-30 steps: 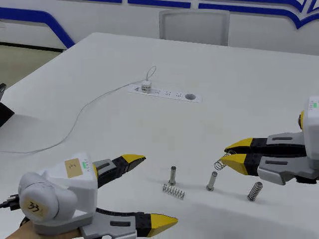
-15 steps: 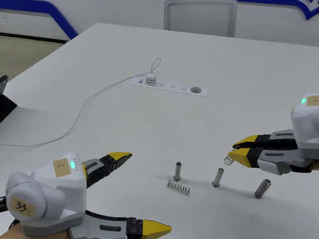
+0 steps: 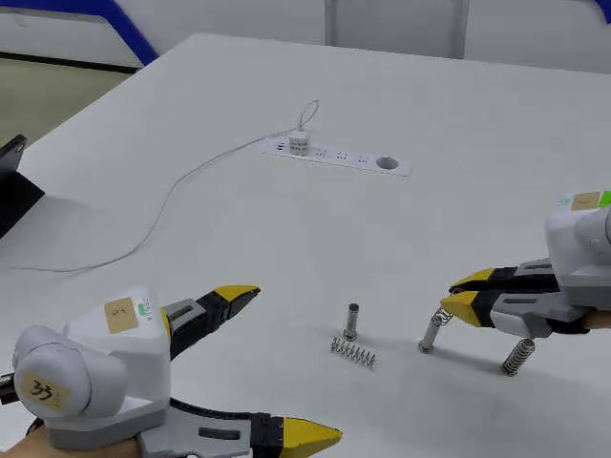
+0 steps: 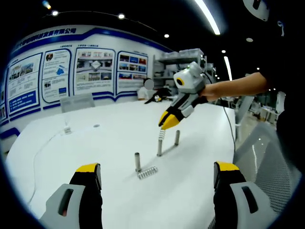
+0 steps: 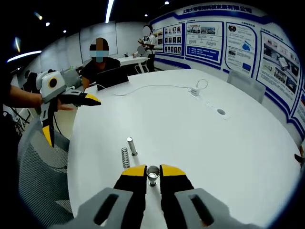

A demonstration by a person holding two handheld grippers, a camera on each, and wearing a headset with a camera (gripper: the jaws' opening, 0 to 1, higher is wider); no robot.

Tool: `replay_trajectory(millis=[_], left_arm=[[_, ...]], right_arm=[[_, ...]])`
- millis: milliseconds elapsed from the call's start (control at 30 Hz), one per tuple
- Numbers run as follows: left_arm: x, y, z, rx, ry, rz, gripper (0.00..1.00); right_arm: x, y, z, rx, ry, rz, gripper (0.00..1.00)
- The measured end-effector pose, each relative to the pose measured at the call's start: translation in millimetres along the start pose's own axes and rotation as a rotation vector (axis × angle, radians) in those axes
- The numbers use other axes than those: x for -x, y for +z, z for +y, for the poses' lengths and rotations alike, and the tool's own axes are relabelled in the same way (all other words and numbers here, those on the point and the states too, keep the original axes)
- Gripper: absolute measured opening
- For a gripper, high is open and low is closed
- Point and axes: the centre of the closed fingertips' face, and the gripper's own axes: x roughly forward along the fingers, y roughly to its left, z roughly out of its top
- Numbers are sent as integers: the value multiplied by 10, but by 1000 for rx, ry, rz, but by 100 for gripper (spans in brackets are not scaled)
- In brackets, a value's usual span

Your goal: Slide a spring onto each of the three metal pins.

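We look down on a white table. 3 small metal pins stand in a row near us.

The right gripper reaches in from the right. Its yellow-tipped jaws are nearly closed, pinching the held spring. The spring hangs tilted, and its lower end meets the top of the middle pin. We cannot tell whether the coil has slipped over the pin's tip. In the right gripper view, the right gripper has a round metal ring sitting snugly between its 2 jaw tips.

To the left of that pin stands the left pin, bare and upright. The loose spring lies flat on the table just beside its base, on our side. To the right stands the right pin, leaning slightly and sleeved in coils along its length.

The left gripper hovers at the near left, well apart from the pins. Its jaws are spread wide and hold nothing. In the left gripper view, the left gripper frames all 3 pins between its open tips.

On the far side of the table lies a white power strip. A thin cable trails from it to the left.
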Motion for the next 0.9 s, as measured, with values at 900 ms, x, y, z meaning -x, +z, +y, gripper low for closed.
replay_trajectory(millis=[900], left_arm=[[140,-15,170,47,52,-11,100]], right_arm=[[-290,-241,3,44,5,82,11]])
